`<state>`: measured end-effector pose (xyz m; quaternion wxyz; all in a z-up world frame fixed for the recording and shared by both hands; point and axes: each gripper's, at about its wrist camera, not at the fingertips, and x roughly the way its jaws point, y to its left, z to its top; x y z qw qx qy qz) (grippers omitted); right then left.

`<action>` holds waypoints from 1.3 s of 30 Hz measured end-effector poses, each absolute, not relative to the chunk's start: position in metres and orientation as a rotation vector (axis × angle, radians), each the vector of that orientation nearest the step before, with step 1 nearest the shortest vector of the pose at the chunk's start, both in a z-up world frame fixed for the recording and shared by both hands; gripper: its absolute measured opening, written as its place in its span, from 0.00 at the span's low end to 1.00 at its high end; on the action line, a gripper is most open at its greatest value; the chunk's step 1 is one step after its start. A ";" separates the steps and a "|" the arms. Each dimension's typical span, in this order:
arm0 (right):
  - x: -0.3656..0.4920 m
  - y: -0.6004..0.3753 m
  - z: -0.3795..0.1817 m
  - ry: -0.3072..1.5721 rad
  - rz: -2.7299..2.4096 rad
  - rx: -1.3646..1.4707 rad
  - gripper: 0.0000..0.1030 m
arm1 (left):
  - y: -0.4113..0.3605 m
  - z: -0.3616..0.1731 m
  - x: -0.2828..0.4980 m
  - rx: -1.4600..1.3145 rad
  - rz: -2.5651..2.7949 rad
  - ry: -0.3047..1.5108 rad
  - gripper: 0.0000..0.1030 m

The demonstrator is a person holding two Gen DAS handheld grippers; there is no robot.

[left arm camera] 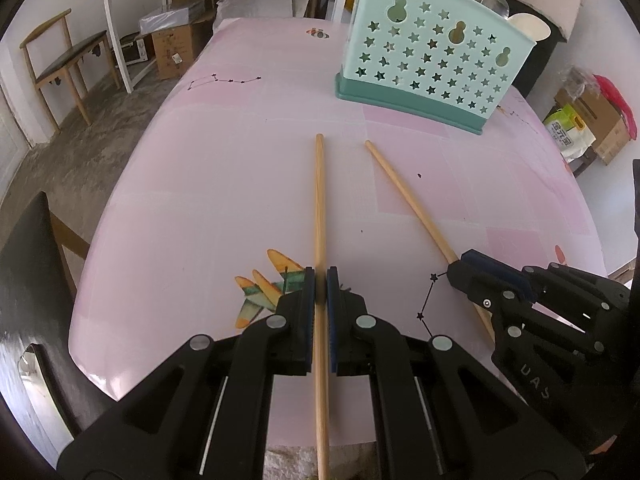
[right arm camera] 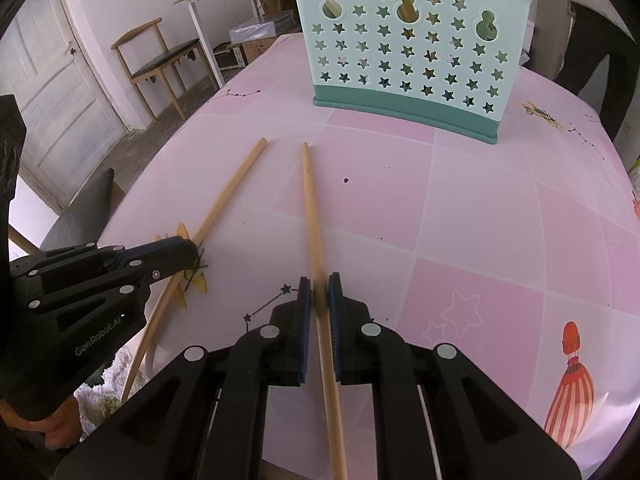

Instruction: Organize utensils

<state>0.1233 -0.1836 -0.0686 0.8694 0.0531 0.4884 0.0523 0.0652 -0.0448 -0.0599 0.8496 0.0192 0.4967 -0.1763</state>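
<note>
Gripping one chopstick each, left tongs (left arm camera: 321, 278), right tongs (right arm camera: 319, 285)

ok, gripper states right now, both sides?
Left gripper: shut on the left chopstick.
Right gripper: shut on the right chopstick.

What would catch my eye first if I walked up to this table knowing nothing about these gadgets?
Probably the two black clamps, each pinching one long wooden chopstick: the left gripper holds the left chopstick and the right gripper holds the right chopstick, both pointing forward over the pink tablecloth. Beyond their tips stands a mint-green utensil holder punched with star holes, with spoons and more sticks poking out of its top.
</note>
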 end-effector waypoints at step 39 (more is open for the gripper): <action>0.126 -0.159 -0.070 1.030 0.165 0.044 0.09 | -0.027 -0.061 0.074 -0.008 -0.310 1.058 0.04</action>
